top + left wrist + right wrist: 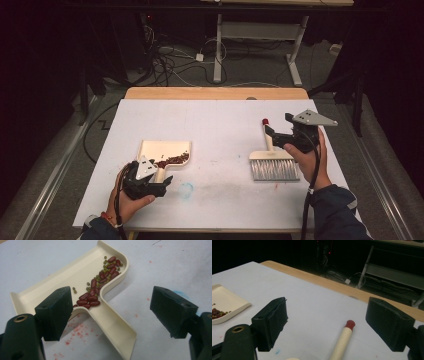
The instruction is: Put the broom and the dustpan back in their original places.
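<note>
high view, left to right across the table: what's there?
left gripper → dustpan with beans → blue smudge → brush → right gripper

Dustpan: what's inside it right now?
The dustpan holds red kidney beans mixed with small green beans, heaped along the wall beside the handle. The left tool's black jaw covers the pan's near corner, so anything there can't be seen.

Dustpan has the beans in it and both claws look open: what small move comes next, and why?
Probably lower the left claw and close it on the dustpan handle: its jaws stand open astride it, and the beans are already gathered inside.
</note>
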{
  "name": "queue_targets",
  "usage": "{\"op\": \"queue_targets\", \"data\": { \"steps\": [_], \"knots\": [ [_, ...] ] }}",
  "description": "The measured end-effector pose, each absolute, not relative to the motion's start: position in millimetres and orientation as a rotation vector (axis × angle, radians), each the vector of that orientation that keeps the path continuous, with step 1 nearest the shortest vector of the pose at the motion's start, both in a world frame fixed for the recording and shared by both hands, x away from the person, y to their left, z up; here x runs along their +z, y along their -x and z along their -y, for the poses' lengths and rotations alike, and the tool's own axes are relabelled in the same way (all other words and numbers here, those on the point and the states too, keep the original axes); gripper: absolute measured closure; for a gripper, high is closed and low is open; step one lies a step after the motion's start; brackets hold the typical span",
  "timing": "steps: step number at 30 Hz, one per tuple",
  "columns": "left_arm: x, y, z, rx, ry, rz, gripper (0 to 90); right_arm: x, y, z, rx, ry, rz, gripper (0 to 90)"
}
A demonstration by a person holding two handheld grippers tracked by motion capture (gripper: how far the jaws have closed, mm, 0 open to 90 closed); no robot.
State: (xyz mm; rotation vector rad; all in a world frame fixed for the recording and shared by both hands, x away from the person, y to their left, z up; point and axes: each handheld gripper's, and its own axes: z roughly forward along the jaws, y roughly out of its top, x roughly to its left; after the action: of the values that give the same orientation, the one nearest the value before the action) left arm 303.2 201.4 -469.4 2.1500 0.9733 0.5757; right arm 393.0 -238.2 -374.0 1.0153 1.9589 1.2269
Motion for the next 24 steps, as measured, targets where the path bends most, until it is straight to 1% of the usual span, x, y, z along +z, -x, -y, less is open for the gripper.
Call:
{"op": "queue_targets", "data": {
  "steps": [4,24],
  "knots": [
    [-470,-303,-201,0.579,-2.157,-0.968,18.5,-373,-388,237,1.187,-1.009,-1.965,17.8],
    [-471,-303,-199,0.586,-2.182,-0.951,18.4,-375,-360,240,1.208,-0.926,-1.976,18.4]
  ]
}}
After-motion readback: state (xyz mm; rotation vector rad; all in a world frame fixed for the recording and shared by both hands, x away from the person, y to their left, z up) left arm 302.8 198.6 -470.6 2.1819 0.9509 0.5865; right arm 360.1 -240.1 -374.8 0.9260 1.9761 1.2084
